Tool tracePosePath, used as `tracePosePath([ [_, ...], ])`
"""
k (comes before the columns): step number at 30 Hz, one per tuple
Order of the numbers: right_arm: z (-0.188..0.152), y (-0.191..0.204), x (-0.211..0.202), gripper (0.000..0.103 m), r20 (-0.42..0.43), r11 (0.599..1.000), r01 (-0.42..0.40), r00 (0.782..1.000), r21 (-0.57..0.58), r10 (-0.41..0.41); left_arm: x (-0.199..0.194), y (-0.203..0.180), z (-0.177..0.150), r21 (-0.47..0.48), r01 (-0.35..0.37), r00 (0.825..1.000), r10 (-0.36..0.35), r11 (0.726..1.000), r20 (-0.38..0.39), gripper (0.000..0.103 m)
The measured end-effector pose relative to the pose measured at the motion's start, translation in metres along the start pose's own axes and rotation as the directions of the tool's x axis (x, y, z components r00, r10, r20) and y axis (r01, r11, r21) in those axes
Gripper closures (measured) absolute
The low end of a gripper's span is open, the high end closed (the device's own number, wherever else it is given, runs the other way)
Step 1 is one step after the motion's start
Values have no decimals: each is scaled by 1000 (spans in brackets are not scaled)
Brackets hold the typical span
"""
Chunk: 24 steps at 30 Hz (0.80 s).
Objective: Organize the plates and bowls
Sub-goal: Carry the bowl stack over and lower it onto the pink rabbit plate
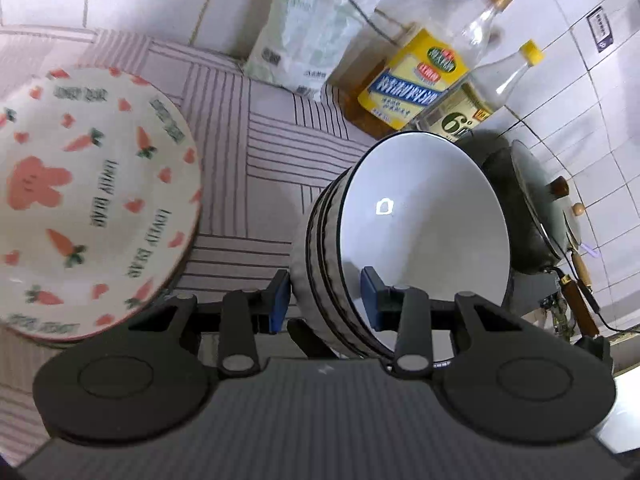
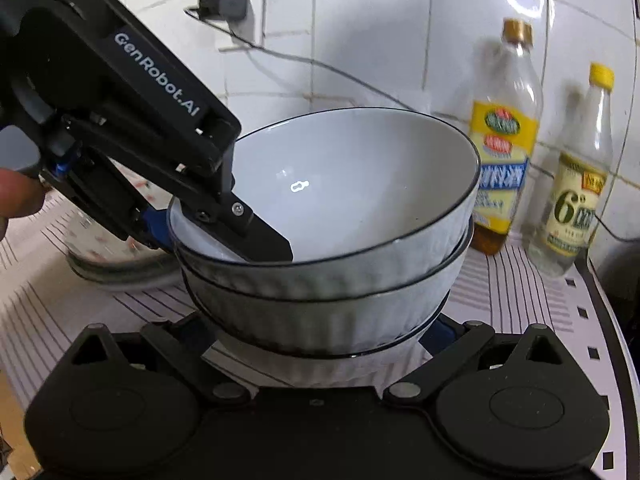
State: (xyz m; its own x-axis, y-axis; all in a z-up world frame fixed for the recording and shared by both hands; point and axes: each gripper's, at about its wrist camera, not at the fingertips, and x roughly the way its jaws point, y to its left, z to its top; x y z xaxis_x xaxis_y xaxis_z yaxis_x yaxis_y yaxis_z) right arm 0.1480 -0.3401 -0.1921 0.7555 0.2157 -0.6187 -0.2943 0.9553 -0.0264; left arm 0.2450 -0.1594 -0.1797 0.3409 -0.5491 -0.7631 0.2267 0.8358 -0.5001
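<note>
My left gripper [image 1: 325,296] straddles the rim of the top bowl [image 1: 420,236], one finger inside, one outside; whether it pinches I can't tell. Three nested bowls [image 2: 332,280] sit centre frame, mouths up. My right gripper [image 2: 320,344] spreads wide around their base. One carrot-print plate [image 1: 88,200] lies flat at left.

"GenRobot.AI" on left hand-held gripper [image 2: 224,236], "6°" on bottle [image 2: 572,204], "LOVELY BEAR" on plate [image 1: 92,200]
</note>
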Motion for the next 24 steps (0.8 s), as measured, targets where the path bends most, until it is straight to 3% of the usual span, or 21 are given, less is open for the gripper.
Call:
tracePosePath([
  [4,20,18,-10,1,23,999,-30,999,29,29,-36,-1,2,11,-41,999,40,999,29,67],
  [11,53,55,-13,1,62,992,-114,991,-58,117,-93,22,6,-48,-78,993,82,996,89,67],
  [24,79,112,33,1,59,949,-277,956,-148,288,-139,91,12,-181,-187,968,212,966,135,67],
])
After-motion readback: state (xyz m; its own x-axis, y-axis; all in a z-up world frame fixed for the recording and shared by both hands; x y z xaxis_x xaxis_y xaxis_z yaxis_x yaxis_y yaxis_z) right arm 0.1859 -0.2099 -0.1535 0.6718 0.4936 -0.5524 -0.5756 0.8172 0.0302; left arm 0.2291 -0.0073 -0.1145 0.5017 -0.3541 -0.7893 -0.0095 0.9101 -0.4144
